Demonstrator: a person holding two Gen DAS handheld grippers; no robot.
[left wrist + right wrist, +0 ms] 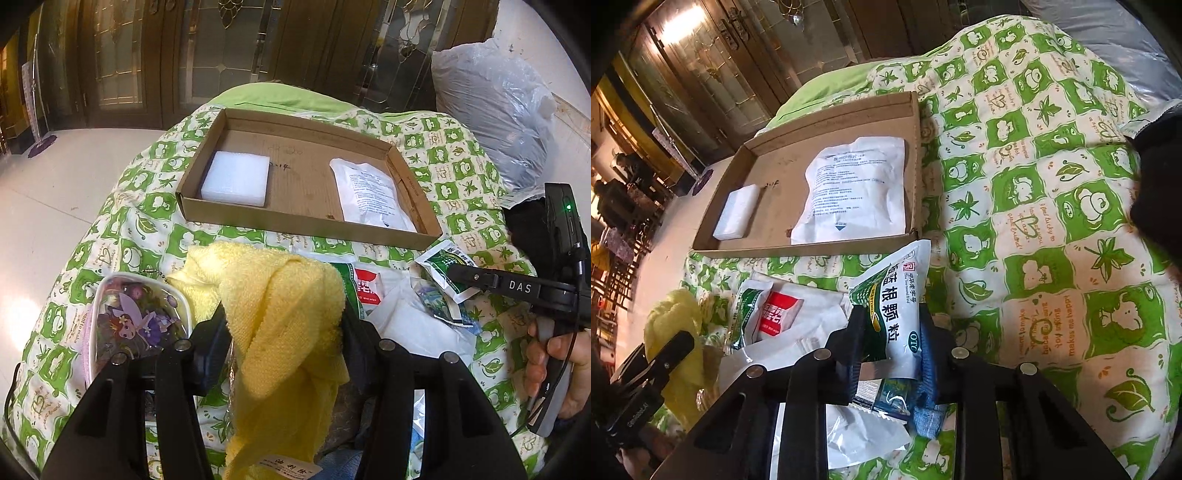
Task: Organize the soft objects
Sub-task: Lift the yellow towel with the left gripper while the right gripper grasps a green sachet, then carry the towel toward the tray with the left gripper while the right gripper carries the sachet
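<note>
Towel and sachet, each held in jaws, nearer than the cardboard tray (295, 221).

Left gripper (282, 332) pinches yellow towel (280, 295): limp, light, drapes; bunched middle grips best. Right gripper (888, 332) pinches granule sachet (897, 306): slick, crinkly, likely to slip; hold mid-body. Tray on quilt (1034, 221) holds foam block (236, 177) and white pouch (369, 195).
</note>
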